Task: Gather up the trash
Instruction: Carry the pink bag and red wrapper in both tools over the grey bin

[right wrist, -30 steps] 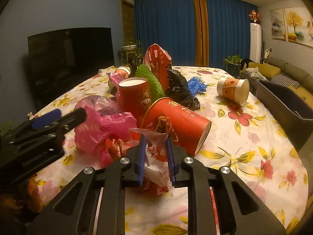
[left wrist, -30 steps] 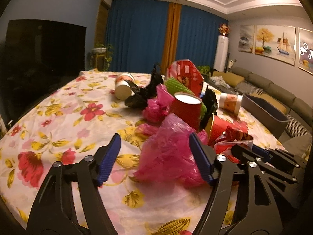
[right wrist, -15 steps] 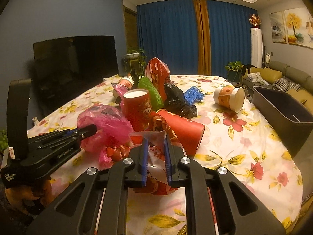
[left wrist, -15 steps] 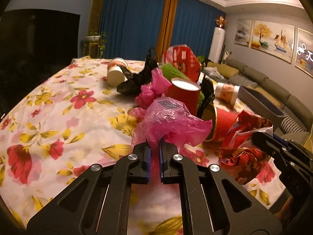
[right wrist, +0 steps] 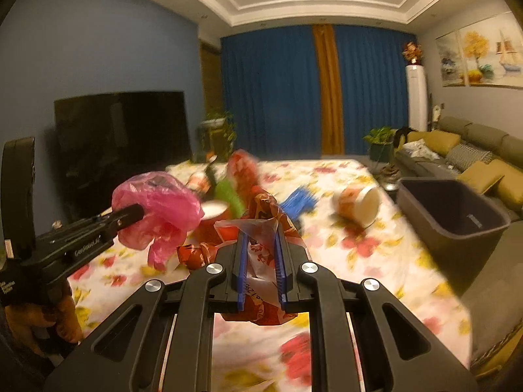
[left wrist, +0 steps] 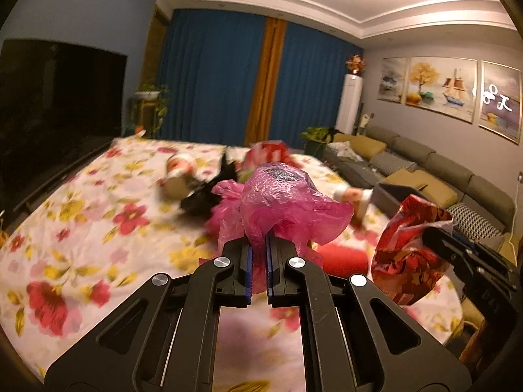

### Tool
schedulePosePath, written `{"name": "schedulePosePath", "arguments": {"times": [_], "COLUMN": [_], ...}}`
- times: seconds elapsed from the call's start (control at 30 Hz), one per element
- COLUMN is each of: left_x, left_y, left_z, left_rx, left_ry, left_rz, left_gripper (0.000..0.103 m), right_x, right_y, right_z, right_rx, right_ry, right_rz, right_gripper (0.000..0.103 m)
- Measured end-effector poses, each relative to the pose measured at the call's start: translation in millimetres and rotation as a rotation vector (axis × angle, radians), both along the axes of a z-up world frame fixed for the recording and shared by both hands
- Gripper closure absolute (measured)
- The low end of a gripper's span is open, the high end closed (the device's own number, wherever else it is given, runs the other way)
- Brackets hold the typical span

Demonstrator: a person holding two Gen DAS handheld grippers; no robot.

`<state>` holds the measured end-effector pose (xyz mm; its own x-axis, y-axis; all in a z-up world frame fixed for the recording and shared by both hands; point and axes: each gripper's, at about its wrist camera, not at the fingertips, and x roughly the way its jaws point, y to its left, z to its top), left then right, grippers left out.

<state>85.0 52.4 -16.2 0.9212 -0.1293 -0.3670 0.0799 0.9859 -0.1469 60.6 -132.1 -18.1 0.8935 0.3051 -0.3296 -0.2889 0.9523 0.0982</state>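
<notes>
My left gripper (left wrist: 258, 245) is shut on a crumpled pink plastic bag (left wrist: 287, 202), lifted off the flowered tablecloth (left wrist: 81, 228). In the right wrist view the same left gripper (right wrist: 139, 210) holds the pink bag (right wrist: 157, 209) at the left. My right gripper (right wrist: 260, 238) is shut on a red and white printed wrapper (right wrist: 261, 215), also raised; that wrapper (left wrist: 405, 254) hangs at the right in the left wrist view. The rest of the trash pile sits blurred on the table behind: red paper cups (left wrist: 340, 256), a black bag (left wrist: 209, 192), a green piece (right wrist: 230, 196).
A dark grey bin (right wrist: 457, 219) stands past the table's right edge, in front of a sofa (right wrist: 474, 150). A tipped paper cup (right wrist: 359, 204) and a blue scrap (right wrist: 299, 201) lie on the cloth near it. A dark TV (right wrist: 121, 143) is at the left.
The left jaws closed on the pink bag and lifted it off the table. The right gripper rose with the wrapper. Both views now sit higher above the pile.
</notes>
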Motion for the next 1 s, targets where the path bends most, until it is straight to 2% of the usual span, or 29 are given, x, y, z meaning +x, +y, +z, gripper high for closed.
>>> {"name": "schedulePosePath", "arguments": {"times": [0.3,0.43,0.53,0.77,1.0], "left_x": [41,62,80,127,161], "left_y": [-79,-131,-170,-246,-290], "left_z": [47,68,78,75,56], "left_rx": [-0.007,-0.004,-0.007,-0.001,0.018], "left_ry": [-0.07,-0.115,-0.126,-0.116,-0.08], "left_rz": [-0.141,-0.2,-0.242,-0.3,-0.335], "left_gripper": [0.098,0.098,0.098,0.098,0.098], "right_x": [14,25,40,65,85], "right_y": [-77,-116,-146,-200,-231], "right_z": [46,60,65,65,55], "right_rx": [-0.006,-0.031,-0.027,-0.001,0.023], "right_ry": [-0.133,-0.19,-0.193,-0.195,-0.189], "right_rz": [-0.234,-0.367,-0.431,-0.517,-0.545], "right_gripper": [0.087,0.087,0.087,0.087,0.087]}}
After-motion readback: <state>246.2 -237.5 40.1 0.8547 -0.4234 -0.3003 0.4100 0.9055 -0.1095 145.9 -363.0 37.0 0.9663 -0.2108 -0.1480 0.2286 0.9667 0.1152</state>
